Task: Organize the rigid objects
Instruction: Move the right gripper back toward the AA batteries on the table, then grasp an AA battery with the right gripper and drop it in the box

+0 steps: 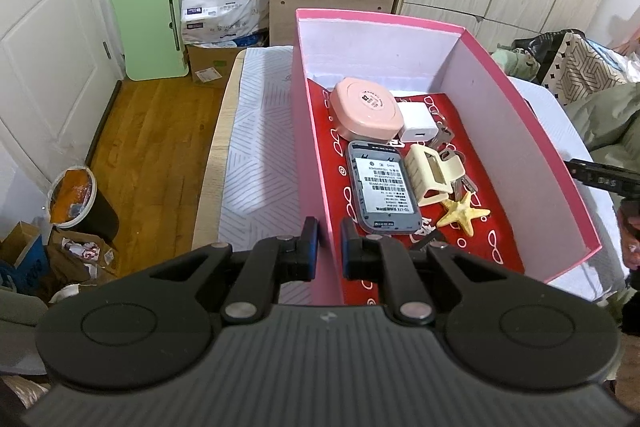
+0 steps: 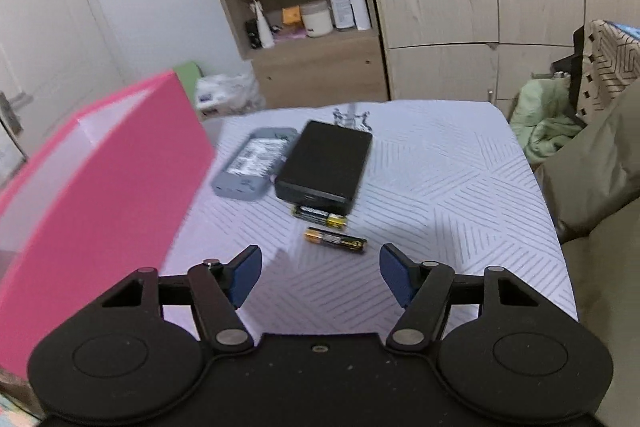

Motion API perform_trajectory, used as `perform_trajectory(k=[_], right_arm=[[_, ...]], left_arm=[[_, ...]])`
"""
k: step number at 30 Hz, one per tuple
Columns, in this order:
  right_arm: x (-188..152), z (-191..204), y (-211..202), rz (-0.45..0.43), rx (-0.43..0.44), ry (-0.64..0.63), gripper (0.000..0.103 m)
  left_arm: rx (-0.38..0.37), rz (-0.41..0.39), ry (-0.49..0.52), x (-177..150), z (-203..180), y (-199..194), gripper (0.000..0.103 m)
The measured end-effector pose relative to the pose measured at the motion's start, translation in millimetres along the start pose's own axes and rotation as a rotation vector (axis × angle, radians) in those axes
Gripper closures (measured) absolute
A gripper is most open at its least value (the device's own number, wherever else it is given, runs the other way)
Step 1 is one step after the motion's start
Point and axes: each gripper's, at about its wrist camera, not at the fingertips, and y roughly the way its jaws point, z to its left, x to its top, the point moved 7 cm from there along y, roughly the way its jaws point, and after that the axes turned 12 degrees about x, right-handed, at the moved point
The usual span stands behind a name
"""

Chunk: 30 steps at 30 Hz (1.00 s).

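Observation:
My left gripper (image 1: 330, 247) is shut on the near left wall of a pink box (image 1: 400, 39), one finger inside and one outside. On the box's red lining lie a pink rounded case (image 1: 366, 107), a white charger (image 1: 416, 121), a grey device (image 1: 380, 183) with its label up, a cream hair claw (image 1: 434, 171), a starfish (image 1: 462, 213) and keys (image 1: 442, 135). My right gripper (image 2: 320, 267) hangs open over the bed with nothing between its fingers. Just ahead of it lie two batteries (image 2: 336, 239), (image 2: 320, 216), a black box (image 2: 326, 165) and a second grey device (image 2: 256, 163). The pink box (image 2: 120, 167) stands to its left.
The patterned bedcover (image 2: 440, 187) stretches to the right of the objects. A small metal item (image 2: 352, 117) lies behind the black box. Clothes and a bag (image 2: 560, 115) pile up at the right. Shelves (image 2: 304, 7) and wardrobe doors stand beyond. A bin (image 1: 74, 195) sits on the wooden floor.

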Motion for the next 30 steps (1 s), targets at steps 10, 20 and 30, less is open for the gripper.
perform_trajectory(k=[10, 20, 30], right_arm=[[3.0, 6.2, 24.7, -0.040, -0.073, 0.014, 0.037], [-1.0, 12.6, 28.3, -0.077, -0.144, -0.080, 0.040], [-1.4, 11.5, 20.6, -0.108, -0.098, -0.048, 0.056]], left_arm=[[0.062, 0.023, 0.113, 1.8, -12.5, -3.4, 0.092], [0.070, 0.024, 0.143, 1.2, -13.1, -5.7, 0.092], [0.061, 0.023, 0.134, 0.2, -11.7, -8.1, 0.092]])
